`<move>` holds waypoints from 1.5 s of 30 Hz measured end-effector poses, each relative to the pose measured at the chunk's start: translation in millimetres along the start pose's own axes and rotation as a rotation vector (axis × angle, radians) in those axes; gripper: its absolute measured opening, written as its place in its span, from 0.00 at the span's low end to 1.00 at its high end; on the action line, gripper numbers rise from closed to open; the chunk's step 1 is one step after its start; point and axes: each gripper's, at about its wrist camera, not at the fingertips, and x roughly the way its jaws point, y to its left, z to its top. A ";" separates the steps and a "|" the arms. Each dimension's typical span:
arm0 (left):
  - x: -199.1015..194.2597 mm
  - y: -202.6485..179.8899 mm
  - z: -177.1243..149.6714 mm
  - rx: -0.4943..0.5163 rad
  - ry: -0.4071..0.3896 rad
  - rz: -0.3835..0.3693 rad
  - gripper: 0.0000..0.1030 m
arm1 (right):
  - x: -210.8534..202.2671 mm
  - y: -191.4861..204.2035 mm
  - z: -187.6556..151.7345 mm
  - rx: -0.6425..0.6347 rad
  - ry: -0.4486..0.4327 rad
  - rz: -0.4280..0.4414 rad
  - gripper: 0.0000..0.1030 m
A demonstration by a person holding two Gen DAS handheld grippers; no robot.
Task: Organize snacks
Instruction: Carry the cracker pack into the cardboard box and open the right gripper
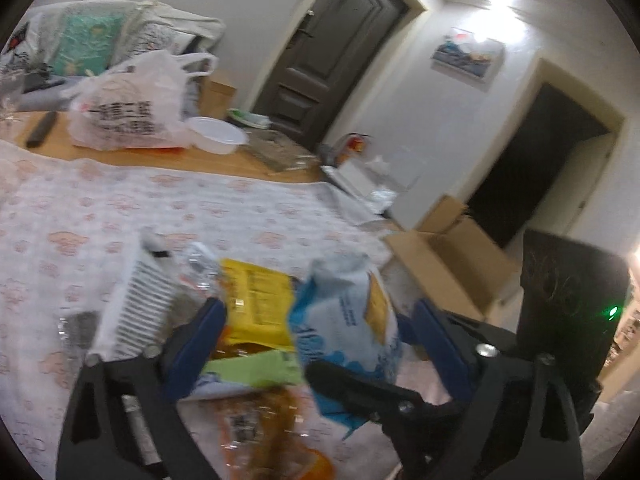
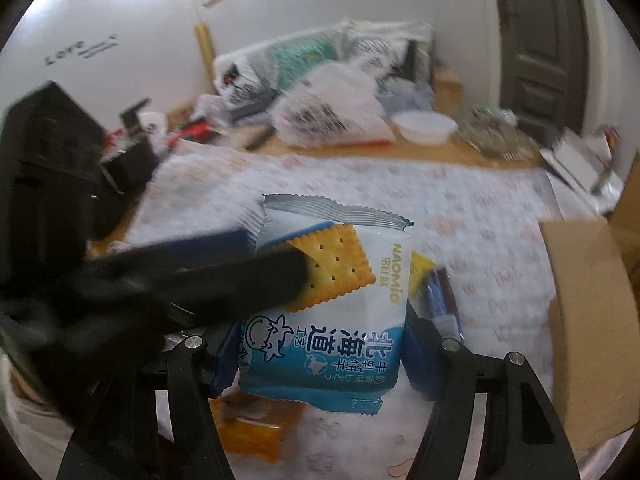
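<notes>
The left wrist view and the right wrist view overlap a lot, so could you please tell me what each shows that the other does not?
Only the left wrist view shows the white ribbed basket and the dark open doorway. Only the right wrist view shows the cracker picture and NAOMIO lettering on the blue-and-white cracker packet and the wall lettering. Both show that packet, the printed plastic bag, the white bowl and the cardboard box.

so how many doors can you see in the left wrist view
2: a closed dark panelled door at top centre, and an open dark doorway to its right, below the picture. Others may be out of frame.
</notes>
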 end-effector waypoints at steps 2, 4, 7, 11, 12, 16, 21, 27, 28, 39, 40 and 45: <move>-4.7 -5.8 0.8 -0.009 -0.010 -0.045 0.68 | -13.2 8.7 2.0 -0.036 -0.037 0.019 0.61; -10.2 -11.9 3.0 -0.024 -0.023 -0.101 0.55 | -26.8 15.7 3.1 -0.069 -0.073 0.031 0.61; -17.9 -31.8 7.8 0.005 -0.039 -0.135 0.41 | -44.9 15.3 5.3 -0.077 -0.101 0.042 0.61; -17.2 -72.3 20.2 0.076 -0.045 -0.109 0.41 | -73.5 0.2 7.7 -0.058 -0.152 0.063 0.61; -15.0 -82.4 23.8 0.092 -0.039 -0.107 0.41 | -82.2 -5.7 8.3 -0.055 -0.165 0.059 0.61; 5.3 -135.9 37.5 0.191 0.001 -0.080 0.41 | -113.0 -36.4 8.0 -0.046 -0.202 0.020 0.61; 49.6 -204.4 49.7 0.298 0.066 -0.061 0.41 | -148.1 -89.2 2.2 0.009 -0.246 -0.017 0.61; 117.9 -253.7 51.9 0.376 0.173 -0.067 0.43 | -169.8 -157.5 -15.7 0.100 -0.238 -0.081 0.61; 130.6 -259.4 50.3 0.386 0.198 -0.059 0.44 | -168.5 -168.1 -19.5 0.108 -0.222 -0.104 0.61; 198.9 -280.7 33.9 0.440 0.324 0.025 0.49 | -150.4 -219.1 -45.3 0.144 -0.120 -0.186 0.62; 200.1 -275.6 34.4 0.440 0.325 0.033 0.50 | -150.1 -218.6 -45.7 0.144 -0.123 -0.192 0.62; 196.4 -262.3 38.4 0.416 0.315 0.061 0.60 | -155.6 -222.2 -48.3 0.161 -0.137 -0.207 0.63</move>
